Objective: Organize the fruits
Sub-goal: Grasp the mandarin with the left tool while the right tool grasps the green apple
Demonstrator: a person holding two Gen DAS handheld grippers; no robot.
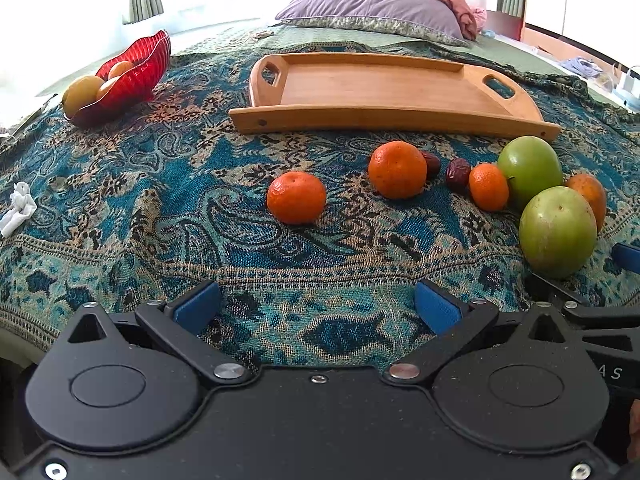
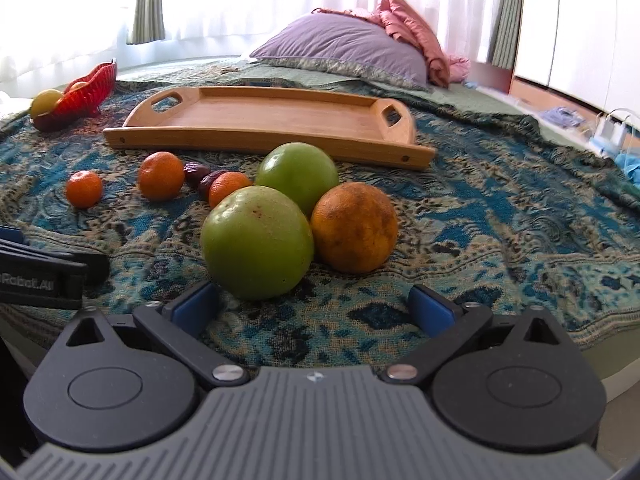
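While both grippers hang wide and empty, right gripper (image 2: 312, 308) should straddle the near green apple (image 2: 257, 242), which touches the orange (image 2: 354, 227), squarely before closing; wooden tray (image 2: 256, 136) waits empty behind; left gripper (image 1: 316, 308) idle.

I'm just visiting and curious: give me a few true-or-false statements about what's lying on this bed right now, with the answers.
1. The wooden tray has fruit on it. False: nothing lies on it.
2. Both the left gripper and the right gripper are open and hold nothing. True.
3. The red bowl already holds some yellowish fruit. True.
4. Three green apples lie on the blanket. False: there are two, the near green apple and the far green apple.
5. The large orange sits beside the near green apple. True.
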